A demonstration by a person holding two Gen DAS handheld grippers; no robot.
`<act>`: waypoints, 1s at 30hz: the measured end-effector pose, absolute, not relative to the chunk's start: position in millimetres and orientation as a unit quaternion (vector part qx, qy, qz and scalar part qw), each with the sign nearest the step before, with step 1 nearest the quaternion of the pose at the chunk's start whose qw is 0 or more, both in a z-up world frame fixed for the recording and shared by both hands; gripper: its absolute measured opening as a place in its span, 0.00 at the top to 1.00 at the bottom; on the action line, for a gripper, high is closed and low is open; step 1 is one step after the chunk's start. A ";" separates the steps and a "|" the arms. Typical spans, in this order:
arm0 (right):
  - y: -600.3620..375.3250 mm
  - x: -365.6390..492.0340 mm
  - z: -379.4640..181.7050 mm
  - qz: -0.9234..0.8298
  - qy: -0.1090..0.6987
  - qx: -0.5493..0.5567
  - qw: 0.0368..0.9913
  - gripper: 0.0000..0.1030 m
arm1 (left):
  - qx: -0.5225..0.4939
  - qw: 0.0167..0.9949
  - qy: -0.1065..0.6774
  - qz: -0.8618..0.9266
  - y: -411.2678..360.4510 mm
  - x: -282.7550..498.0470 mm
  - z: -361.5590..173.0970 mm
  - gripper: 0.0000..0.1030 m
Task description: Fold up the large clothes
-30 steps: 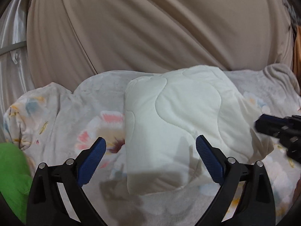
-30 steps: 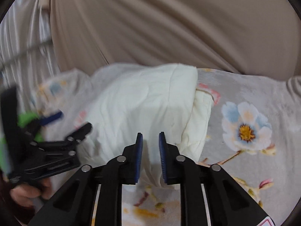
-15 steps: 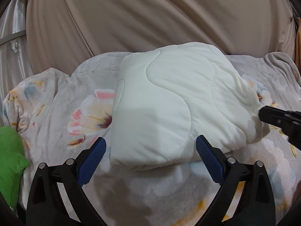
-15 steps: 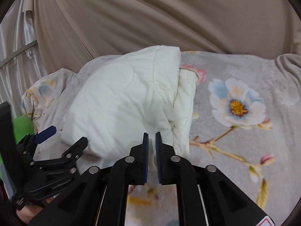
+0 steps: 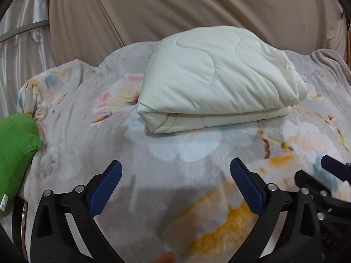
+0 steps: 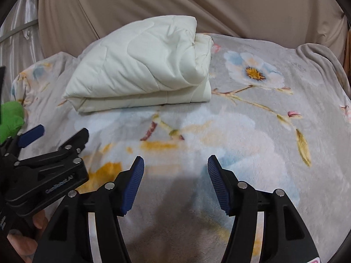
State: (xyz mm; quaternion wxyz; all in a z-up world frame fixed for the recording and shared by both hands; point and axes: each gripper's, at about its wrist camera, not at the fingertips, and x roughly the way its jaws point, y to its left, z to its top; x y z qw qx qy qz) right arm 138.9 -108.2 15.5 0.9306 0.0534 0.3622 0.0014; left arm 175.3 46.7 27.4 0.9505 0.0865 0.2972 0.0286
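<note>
A cream quilted cover (image 5: pixel 217 81) lies folded in a thick rectangular bundle on the floral blanket (image 5: pixel 186 153); it also shows in the right wrist view (image 6: pixel 142 70), at the upper left. My left gripper (image 5: pixel 175 186) is open and empty, well short of the bundle. My right gripper (image 6: pixel 175 182) is open and empty, also back from the bundle. Each gripper shows at the edge of the other's view, the right one (image 5: pixel 324 186) and the left one (image 6: pixel 43 153).
A green cushion (image 5: pixel 15 151) lies at the left edge of the bed. A beige curtain (image 5: pixel 186 11) hangs behind the bed, with silvery fabric and a rail (image 5: pixel 19 30) at the far left.
My right gripper has let go of the cover's corner and opened. Both grippers have drawn back from the bundle, which now lies flat and farther away.
</note>
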 end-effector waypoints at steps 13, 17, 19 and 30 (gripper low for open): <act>-103.9 138.2 10.2 -0.026 0.359 0.040 0.932 0.42 | 0.100 0.949 0.296 0.048 36.7 171.8 21.6 0.05; -103.9 137.8 9.9 -0.028 0.356 0.036 0.934 0.42 | 0.102 0.949 0.296 0.049 38.4 172.7 20.9 0.05; -104.1 137.8 10.0 -0.028 0.356 0.038 0.933 0.42 | 0.104 0.949 0.295 0.049 37.4 171.9 20.5 0.05; -105.1 138.0 9.9 -0.029 0.355 0.039 0.933 0.42 | 0.107 0.949 0.292 0.051 36.1 170.3 20.6 0.05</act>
